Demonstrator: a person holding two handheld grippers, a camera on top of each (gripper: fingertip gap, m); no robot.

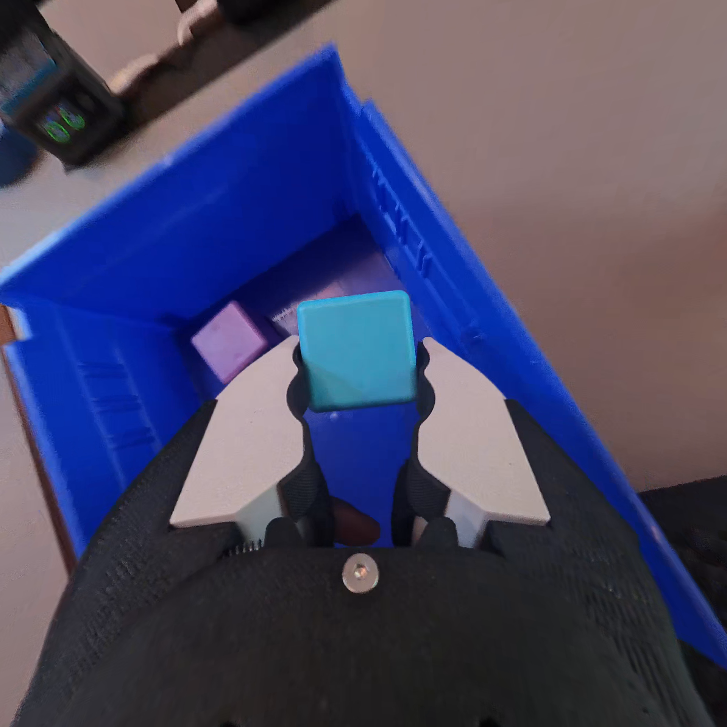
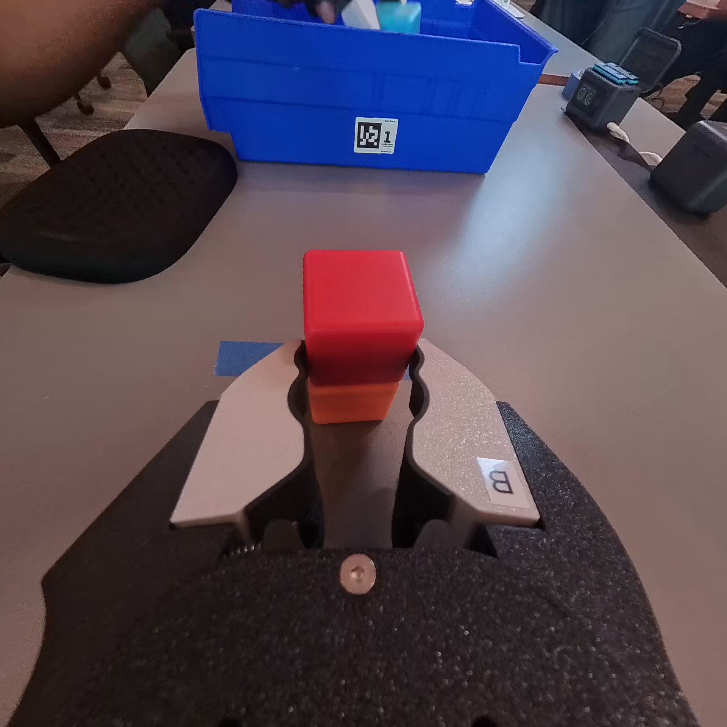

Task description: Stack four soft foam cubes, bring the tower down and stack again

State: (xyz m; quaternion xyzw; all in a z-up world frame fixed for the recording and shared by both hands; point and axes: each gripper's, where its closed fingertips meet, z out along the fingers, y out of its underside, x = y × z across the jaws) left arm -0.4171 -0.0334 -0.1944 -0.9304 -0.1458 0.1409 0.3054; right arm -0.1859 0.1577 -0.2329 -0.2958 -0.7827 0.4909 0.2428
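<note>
Gripping a teal cube (image 1: 356,350) over our blue bin (image 1: 220,220) with our left gripper (image 1: 358,354), purple cube (image 1: 230,340) below, our right gripper (image 2: 360,360) clamped on a red cube (image 2: 360,310) atop an orange cube (image 2: 350,403), table (image 2: 511,295) beneath.

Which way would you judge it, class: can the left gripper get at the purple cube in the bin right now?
Probably not: the left gripper is shut on the teal cube, so it has no free grip, though the purple cube lies uncovered in the blue bin.

My red cube (image 2: 360,303) looks smooth and matt. The blue bin (image 2: 354,78) is shiny plastic.
</note>
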